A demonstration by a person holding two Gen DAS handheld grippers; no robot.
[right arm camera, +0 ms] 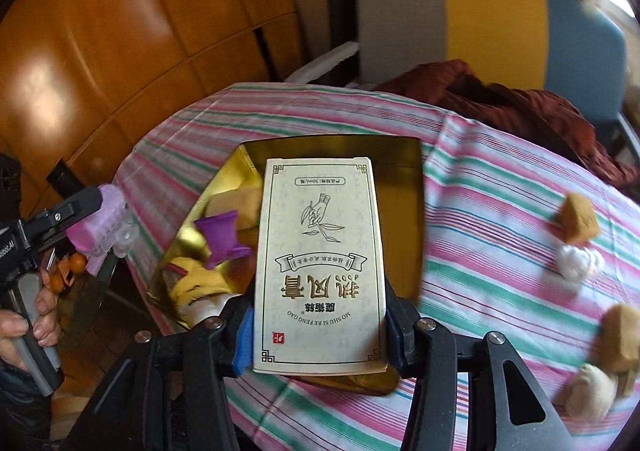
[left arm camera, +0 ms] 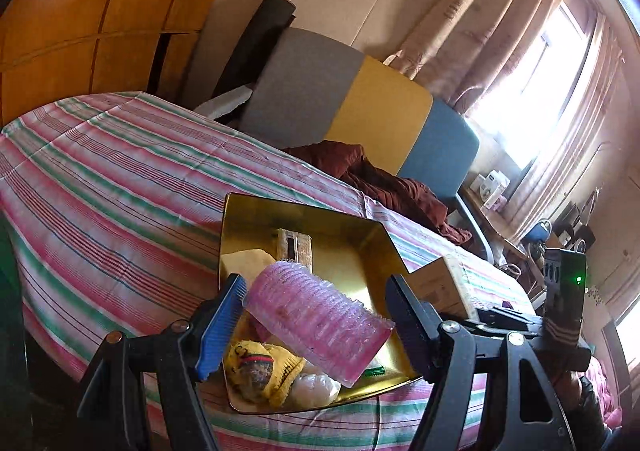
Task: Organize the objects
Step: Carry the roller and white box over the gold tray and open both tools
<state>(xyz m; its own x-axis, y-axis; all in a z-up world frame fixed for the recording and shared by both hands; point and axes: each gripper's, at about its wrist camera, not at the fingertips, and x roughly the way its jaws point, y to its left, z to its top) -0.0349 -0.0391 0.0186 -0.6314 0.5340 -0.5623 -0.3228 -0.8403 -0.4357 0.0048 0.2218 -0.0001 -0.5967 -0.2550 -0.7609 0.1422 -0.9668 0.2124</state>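
1. Daylight pours through the window [left arm camera: 552, 63], blown out to white glare.
2. The gold tray [left arm camera: 360, 263] mirrors the light.
3. Fisheye bending darkens every corner.
4. The right wrist view is softly blurred, especially the striped cloth [right arm camera: 500, 187].

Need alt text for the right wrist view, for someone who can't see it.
The right gripper holds a cream printed box over a gold tray on a striped tablecloth. At left, the left gripper holds a pink roller.

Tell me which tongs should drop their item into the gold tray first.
Right, probably: its tongs hold the white box directly above the gold tray; the left tongs' pink roller hangs nearer the tray's edge.
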